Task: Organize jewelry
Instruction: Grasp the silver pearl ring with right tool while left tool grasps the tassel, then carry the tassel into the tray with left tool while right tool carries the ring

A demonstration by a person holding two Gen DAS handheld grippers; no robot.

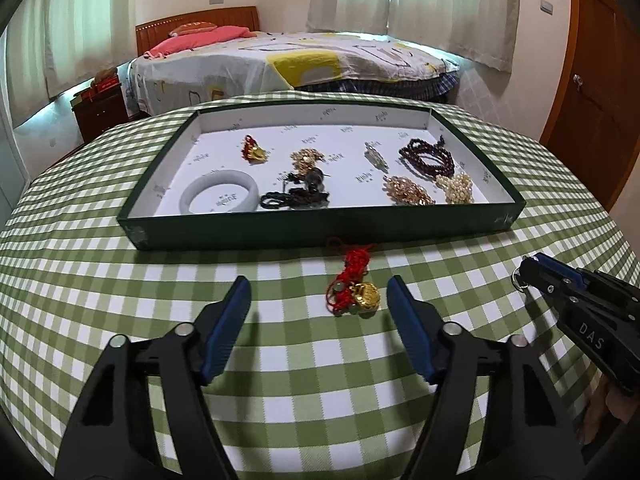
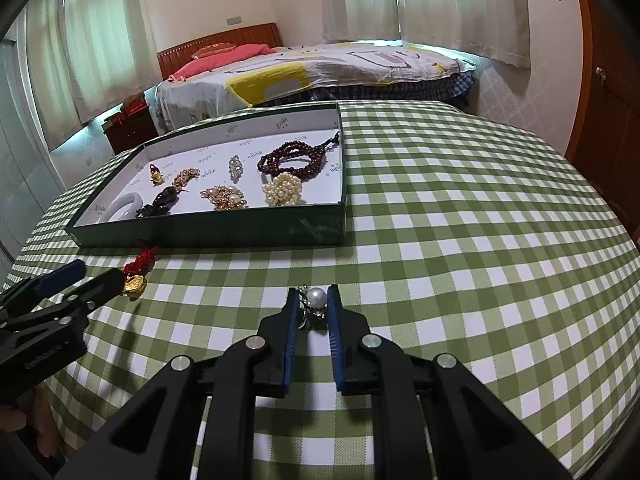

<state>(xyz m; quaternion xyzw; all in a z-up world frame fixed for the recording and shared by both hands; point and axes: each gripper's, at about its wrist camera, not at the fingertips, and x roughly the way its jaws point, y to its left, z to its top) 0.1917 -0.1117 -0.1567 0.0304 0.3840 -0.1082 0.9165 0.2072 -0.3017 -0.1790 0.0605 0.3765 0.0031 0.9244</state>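
The right gripper [image 2: 313, 300] is clamped on a pearl ring [image 2: 315, 298], band mostly hidden. The left gripper [image 1: 318, 294] gapes wide around the red-corded gold charm [image 1: 354, 288], not touching. Both sit just before the green tray [image 1: 320, 226]; bare checkered tablecloth [image 2: 480, 240] stretches right of it.

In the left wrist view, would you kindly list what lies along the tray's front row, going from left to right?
White bangle → black beaded piece → gold cluster brooch → pearl cluster, all inside the green tray.
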